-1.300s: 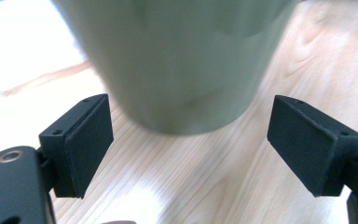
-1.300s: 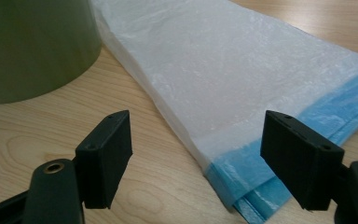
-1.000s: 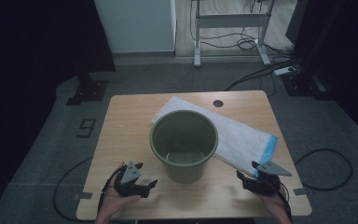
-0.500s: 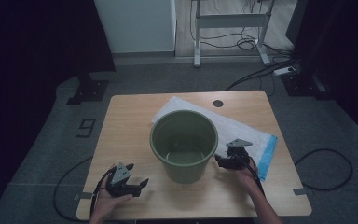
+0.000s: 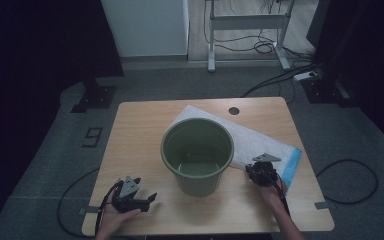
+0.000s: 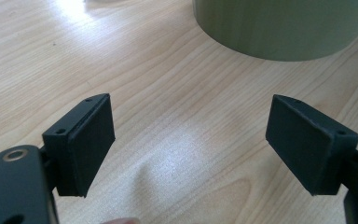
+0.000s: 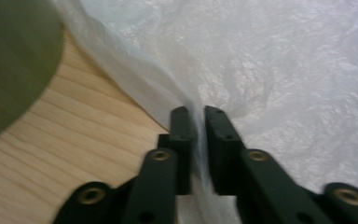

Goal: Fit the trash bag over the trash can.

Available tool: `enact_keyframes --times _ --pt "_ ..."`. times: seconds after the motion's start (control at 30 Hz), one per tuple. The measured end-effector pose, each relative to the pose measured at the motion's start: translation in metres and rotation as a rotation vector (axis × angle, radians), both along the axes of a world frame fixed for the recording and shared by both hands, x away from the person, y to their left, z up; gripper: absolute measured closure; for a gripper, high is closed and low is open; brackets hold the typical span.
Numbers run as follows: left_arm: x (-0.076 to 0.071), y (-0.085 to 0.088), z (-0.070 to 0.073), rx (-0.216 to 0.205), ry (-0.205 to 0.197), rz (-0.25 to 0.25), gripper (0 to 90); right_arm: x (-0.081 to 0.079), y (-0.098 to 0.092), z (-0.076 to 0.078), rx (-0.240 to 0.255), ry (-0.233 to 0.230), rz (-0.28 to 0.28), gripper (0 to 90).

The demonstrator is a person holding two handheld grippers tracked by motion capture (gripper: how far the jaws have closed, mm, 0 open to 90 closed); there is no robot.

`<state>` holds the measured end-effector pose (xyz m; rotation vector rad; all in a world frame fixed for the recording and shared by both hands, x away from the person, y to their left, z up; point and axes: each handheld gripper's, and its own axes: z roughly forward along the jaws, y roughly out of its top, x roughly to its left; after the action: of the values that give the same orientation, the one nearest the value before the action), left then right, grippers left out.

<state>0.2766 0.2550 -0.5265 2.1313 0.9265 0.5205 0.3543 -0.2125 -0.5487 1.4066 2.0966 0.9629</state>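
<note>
table (image 5: 140, 130): wood, bears everything
bag (image 7: 279, 70): white plastic, flat behind bucket, its edge pinched between right jaws
bucket (image 5: 198, 155): green, upright, ahead of left jaws, left of right jaws
right gripper (image 7: 196, 122): jaws just closed, clamped on bag edge
left gripper (image 6: 189, 144): jaws wide apart over bare wood

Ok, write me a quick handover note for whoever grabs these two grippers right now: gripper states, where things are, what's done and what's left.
Right gripper: jaws have just been closing, now pinched on the near edge of the thin white plastic bag.
Left gripper: open, nothing between its jaws, low over the light wooden table in front of the bucket.
Round green plastic bucket: upright mid-table, no liner in it; the bag lies flat behind and to the right of it, its blue end by the right gripper.
Done: bag edge gripped.
Left: probably lift the bag, open it and line the bucket.
</note>
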Motion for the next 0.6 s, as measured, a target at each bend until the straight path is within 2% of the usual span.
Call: enact_keyframes --times 0.03,0.07,0.13,0.17,0.2,0.23,0.27,0.3,0.33,0.4,0.47,0.57,0.6 --pt "0.000 0.000 0.000 0.000 0.000 0.000 15.0 0.000 0.000 0.000 0.000 0.000 0.000 83.9" --pt "-0.001 0.000 0.000 -0.001 0.001 0.002 15.0 -0.009 -0.009 -0.001 0.009 -0.001 -0.023 85.2" --pt "-0.002 0.001 -0.001 -0.001 0.004 0.009 15.0 -0.019 -0.019 -0.001 0.002 -0.005 -0.033 85.2" --pt "-0.002 0.001 -0.001 -0.001 0.004 0.009 15.1 -0.019 -0.019 -0.001 0.002 -0.005 -0.033 85.2" --pt "-0.002 0.001 -0.002 0.001 0.007 0.010 15.1 -0.026 -0.024 0.000 -0.011 -0.009 -0.031 85.2" --pt "-0.003 0.001 -0.003 0.006 0.011 0.010 15.0 -0.040 -0.036 0.000 -0.017 -0.018 -0.036 85.2" --pt "-0.003 0.000 -0.003 0.009 0.014 0.009 15.1 -0.048 -0.043 0.000 -0.010 -0.022 -0.038 85.2" --pt "-0.003 0.000 -0.003 0.009 0.014 0.009 15.0 -0.048 -0.043 0.000 -0.010 -0.022 -0.038 85.2" --pt "-0.002 -0.001 -0.004 0.018 0.017 0.008 15.0 -0.061 -0.056 -0.001 0.000 -0.020 -0.031 85.2" --pt "-0.002 -0.003 -0.005 0.019 0.020 0.006 15.0 -0.072 -0.068 -0.002 0.010 -0.009 -0.025 85.2" --pt "-0.002 -0.005 -0.005 0.025 0.023 -0.002 15.0 -0.080 -0.078 -0.001 0.018 -0.010 -0.021 85.5" --pt "-0.003 -0.007 -0.006 0.033 0.028 -0.009 15.0 -0.088 -0.085 -0.001 -0.006 -0.013 -0.016 84.7" --pt "-0.004 -0.007 -0.006 0.034 0.029 -0.009 15.0 -0.089 -0.086 -0.001 -0.002 -0.010 -0.017 80.2"
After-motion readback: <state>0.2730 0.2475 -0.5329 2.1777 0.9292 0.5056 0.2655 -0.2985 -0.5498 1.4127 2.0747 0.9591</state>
